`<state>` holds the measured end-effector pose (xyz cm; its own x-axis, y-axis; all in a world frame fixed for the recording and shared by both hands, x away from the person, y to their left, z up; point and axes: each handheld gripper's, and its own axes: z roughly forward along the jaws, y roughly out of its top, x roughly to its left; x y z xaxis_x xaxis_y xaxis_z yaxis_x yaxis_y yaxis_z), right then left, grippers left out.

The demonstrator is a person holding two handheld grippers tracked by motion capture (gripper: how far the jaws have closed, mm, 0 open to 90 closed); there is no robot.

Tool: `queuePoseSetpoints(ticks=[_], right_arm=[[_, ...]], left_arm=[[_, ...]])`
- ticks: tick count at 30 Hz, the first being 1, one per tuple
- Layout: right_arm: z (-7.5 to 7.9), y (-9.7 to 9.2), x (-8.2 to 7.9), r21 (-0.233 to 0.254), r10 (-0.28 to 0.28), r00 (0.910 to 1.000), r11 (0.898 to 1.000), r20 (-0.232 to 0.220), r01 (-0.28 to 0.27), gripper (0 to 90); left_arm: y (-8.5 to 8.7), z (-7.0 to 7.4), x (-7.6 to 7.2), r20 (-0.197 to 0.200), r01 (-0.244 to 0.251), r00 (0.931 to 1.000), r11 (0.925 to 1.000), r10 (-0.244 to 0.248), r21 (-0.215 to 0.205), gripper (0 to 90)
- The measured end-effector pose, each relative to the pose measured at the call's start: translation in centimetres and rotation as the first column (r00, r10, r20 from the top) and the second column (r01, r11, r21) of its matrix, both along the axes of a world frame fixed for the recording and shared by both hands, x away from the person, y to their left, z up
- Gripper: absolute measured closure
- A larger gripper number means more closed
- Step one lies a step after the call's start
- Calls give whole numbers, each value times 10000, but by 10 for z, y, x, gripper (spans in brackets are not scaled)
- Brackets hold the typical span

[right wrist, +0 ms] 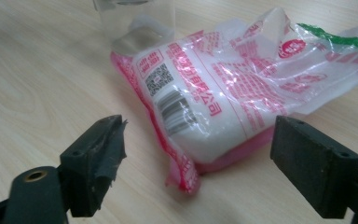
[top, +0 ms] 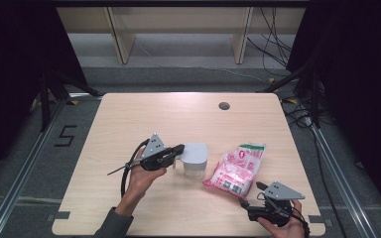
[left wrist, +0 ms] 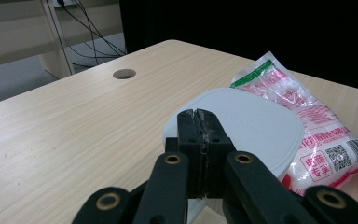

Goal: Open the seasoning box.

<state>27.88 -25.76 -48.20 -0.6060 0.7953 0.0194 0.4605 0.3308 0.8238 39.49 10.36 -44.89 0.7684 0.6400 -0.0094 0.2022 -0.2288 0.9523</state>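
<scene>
The right tongs (top: 252, 198) were held wide open at the near edge of the tabletop (top: 129, 119), nothing gripped, just short of the pink-and-white bag (top: 235, 168) (lying flat, its near end between the jaws' line). The left tongs (top: 179, 148) were seen pressed fully together, empty, above the rim of the lidded container (top: 194, 159), which stood just beside the bag.

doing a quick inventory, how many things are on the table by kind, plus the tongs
clear containers with grey lid: 1
pink and white bags: 1
tongs, left shut and right open: 2
total: 4
</scene>
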Motion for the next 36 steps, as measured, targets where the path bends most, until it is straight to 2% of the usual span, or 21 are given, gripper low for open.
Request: queuePoseSetpoints(ticks=[1,4,5,6,7,9,11,12,14,15,17,19,21,22,24,26,27,28,30,33,36], right_arm=[[-1,1,2,-28,341,9994,9994,65,-341,154],[-1,10,-1,-21,267,9996,9996,21,-267,151],[0,11,2,-157,479,9978,9988,453,-472,152],[0,13,3,-232,703,9953,9974,666,-689,153],[1,16,4,-39,674,9962,9977,557,-673,155],[2,19,8,-268,735,9944,9971,765,-717,176],[4,25,11,-75,797,9949,9968,622,-794,203],[5,29,12,-54,733,9955,9973,595,-731,228],[7,34,19,-189,1149,9892,9933,906,-1137,317],[7,34,19,-189,1149,9892,9933,906,-1137,317],[7,40,23,-226,1542,9857,9880,683,-1530,377],[5,47,29,-427,1731,9826,9844,674,-1705,428],[4,51,33,-420,1733,9827,9844,650,-1708,457],[7,55,39,-265,1721,9827,9850,690,-1706,511],[8,57,41,-114,1742,9830,9847,582,-1738,525],[10,59,47,-21,1615,9844,9868,703,-1618,564],[9,60,50,-43,1764,9810,9843,806,-1766,581],[10,61,52,8,1587,9850,9873,681,-1591,599],[11,61,56,133,1515,9851,9881,817,-1531,629],[12,63,61,-40,1619,9833,9868,830,-1621,666],[13,66,63,81,1682,9826,9855,788,-1694,733]], left_arm=[[0,1,0,118,-11,9999,9999,9,170,880],[2,1,0,102,-66,9999,9999,65,135,871],[1,0,0,76,-53,10000,10000,53,53,871],[2,0,0,40,-43,10000,10000,43,46,871],[2,0,1,19,-24,10000,10000,24,20,871],[2,0,1,-39,-66,10000,9999,66,-76,868],[3,-1,1,-25,-31,10000,9999,31,-96,867],[3,-1,1,-28,-32,10000,10000,32,-93,867],[3,-1,1,-61,-55,10000,9999,54,-118,867],[3,-1,1,-72,-85,9999,9998,84,-160,867],[4,-2,1,-20,-86,10000,9997,86,-216,866],[4,-2,0,-69,-58,10000,9994,55,-334,866],[4,-3,0,-71,-97,9999,9992,95,-381,866],[4,-3,0,-57,-95,9999,9992,93,-378,866],[4,-3,1,-86,-85,9999,9992,81,-384,866],[5,-3,1,-50,-19,10000,9993,17,-374,864],[5,-3,1,-52,-84,10000,9995,82,-315,864],[6,-3,0,-34,-87,10000,9995,86,-309,864],[6,-3,1,-40,-78,10000,9996,76,-279,864],[6,-3,0,-75,-111,9999,9992,108,-387,864],[7,-3,1,-103,-102,9999,9992,98,-396,865]])
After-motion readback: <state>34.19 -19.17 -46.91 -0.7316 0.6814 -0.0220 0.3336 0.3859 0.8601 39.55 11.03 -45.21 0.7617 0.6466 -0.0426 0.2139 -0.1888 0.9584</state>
